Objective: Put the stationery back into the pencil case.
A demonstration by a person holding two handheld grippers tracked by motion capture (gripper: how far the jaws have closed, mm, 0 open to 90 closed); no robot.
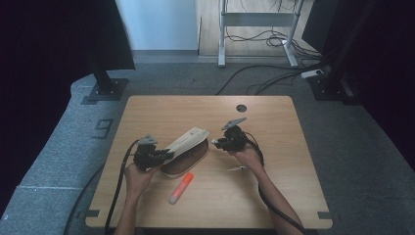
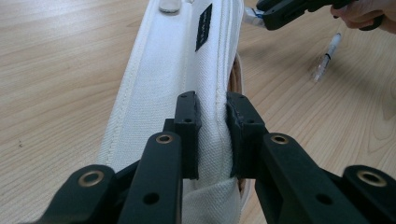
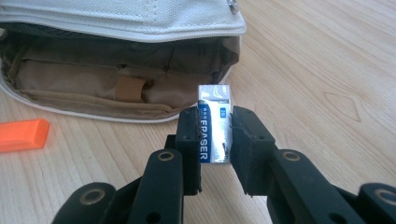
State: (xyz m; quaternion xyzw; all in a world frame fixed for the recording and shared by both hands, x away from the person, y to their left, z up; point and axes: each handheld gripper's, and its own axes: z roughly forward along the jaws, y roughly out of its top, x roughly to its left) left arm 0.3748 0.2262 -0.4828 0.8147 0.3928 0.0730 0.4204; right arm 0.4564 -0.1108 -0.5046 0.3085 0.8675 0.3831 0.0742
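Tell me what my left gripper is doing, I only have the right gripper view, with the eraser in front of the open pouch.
Observer: The left gripper is shut on the white flap of the pencil case, holding it up.
Operator: Anything loose on the table besides the orange thing at my left?
Observer: Yes, a clear pen lies on the wood beside your right hand.
Operator: And what is that orange thing?
Observer: In the high view it is a marker with an orange cap and a white body, lying in front of the case, apart from it.
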